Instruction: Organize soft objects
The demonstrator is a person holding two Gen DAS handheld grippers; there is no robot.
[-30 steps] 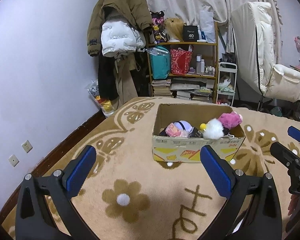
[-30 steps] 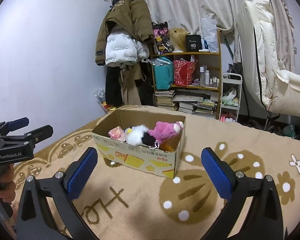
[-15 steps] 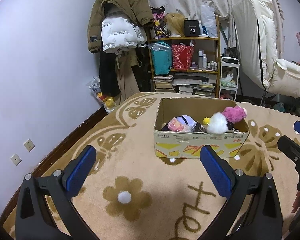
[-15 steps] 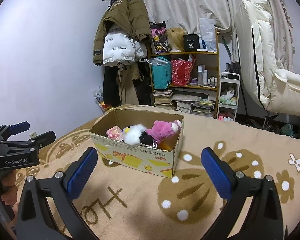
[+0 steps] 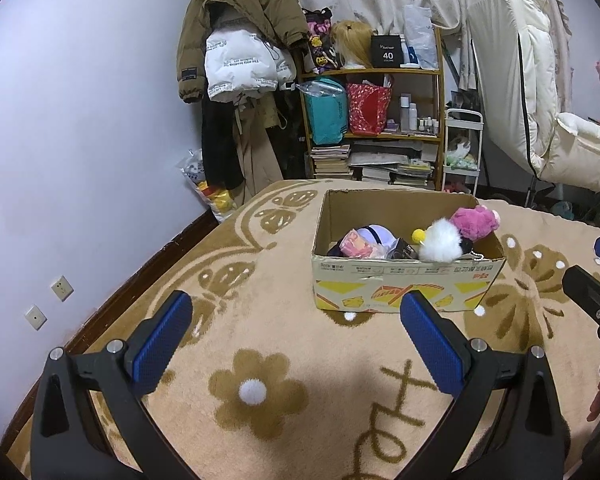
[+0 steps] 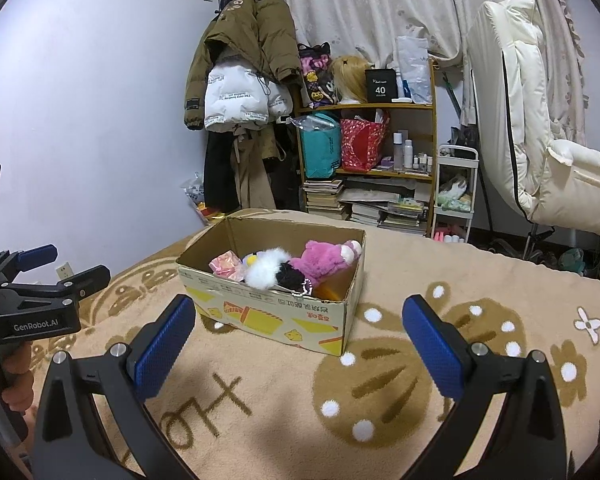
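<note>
An open cardboard box [image 5: 404, 286] [image 6: 268, 314] stands on the beige flower-patterned blanket. Inside lie a pink plush [image 5: 476, 222] [image 6: 324, 260], a white fluffy toy [image 5: 442, 242] [image 6: 266, 270] with a black part, a pale pink soft item [image 5: 354, 246] [image 6: 224, 264] and a lilac-white toy [image 5: 374, 234]. My left gripper [image 5: 296, 336] is open and empty, held above the blanket in front of the box; it also shows in the right wrist view [image 6: 66, 266]. My right gripper [image 6: 300, 340] is open and empty, in front of the box's right corner.
A wooden shelf [image 5: 376, 128] with bags, books and bottles stands behind the bed. Coats [image 5: 240, 52] hang on the wall at the left. A white padded chair [image 5: 540, 116] stands at the right. A small white cart [image 5: 462, 152] stands beside the shelf.
Both grippers have drawn back and risen slightly; the box sits a little lower and farther in both views. Both stay open and empty. The box's contents have not moved.
</note>
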